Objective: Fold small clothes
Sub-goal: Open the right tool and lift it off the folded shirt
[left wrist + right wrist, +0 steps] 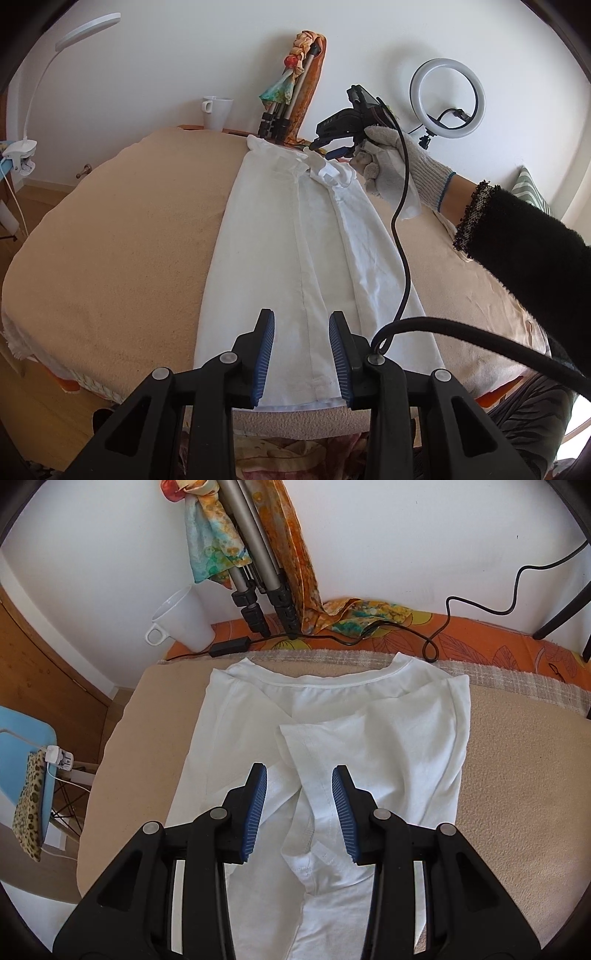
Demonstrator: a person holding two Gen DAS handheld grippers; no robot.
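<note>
White shirt (295, 236) on beige blanket (122, 236), mug (217, 112) by wall.

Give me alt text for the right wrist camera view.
The open right gripper hovers over a white T-shirt, sides folded inward, on a beige-covered table. Behind it stand a white mug and folded tripod legs against the wall.

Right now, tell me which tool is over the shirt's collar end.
The right tool, held in the gloved hand, hovers open over the white shirt's collar end; the left tool is open over the hem.
</note>
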